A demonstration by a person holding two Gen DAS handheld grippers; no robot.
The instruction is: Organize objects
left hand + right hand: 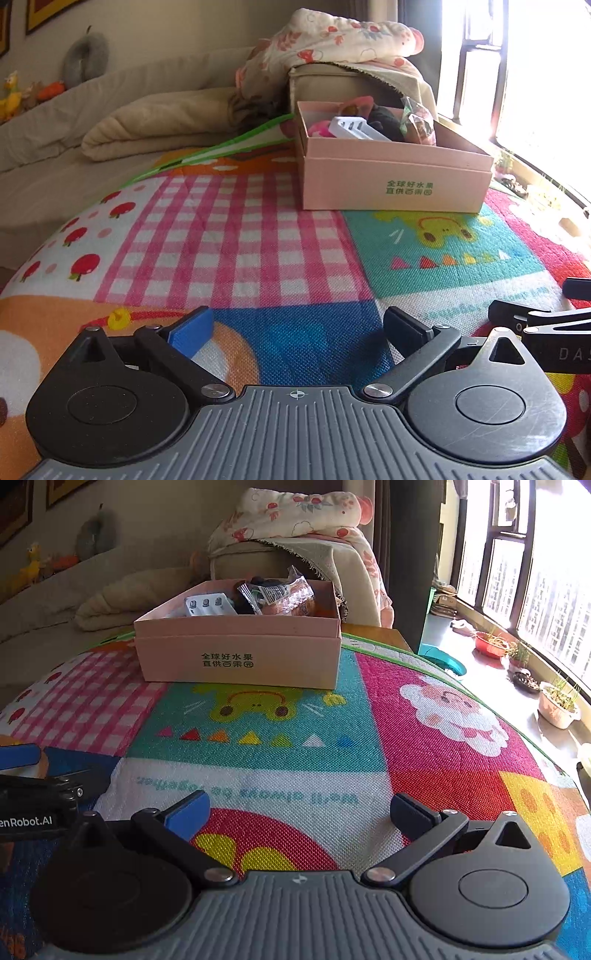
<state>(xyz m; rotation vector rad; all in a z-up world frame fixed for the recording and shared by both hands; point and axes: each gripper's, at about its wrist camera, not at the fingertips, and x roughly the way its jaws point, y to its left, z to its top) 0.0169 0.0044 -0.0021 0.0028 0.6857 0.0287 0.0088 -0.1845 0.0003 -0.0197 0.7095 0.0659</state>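
Observation:
A pink cardboard box (395,177) with green print stands on the colourful play mat (236,236), well ahead of both grippers. It holds a white plastic piece (354,127), a black item, a pink item and clear wrapped packets (284,590). The box also shows in the right wrist view (236,657). My left gripper (295,328) is open and empty, low over the mat. My right gripper (299,812) is open and empty, beside the left one, which shows at the left edge (37,805).
A beige sofa (110,110) with a folded blanket lies behind the mat. A floral quilt (295,513) is heaped on a cushion behind the box. Plant pots (557,701) line the window sill on the right. The mat's edge curves off at right.

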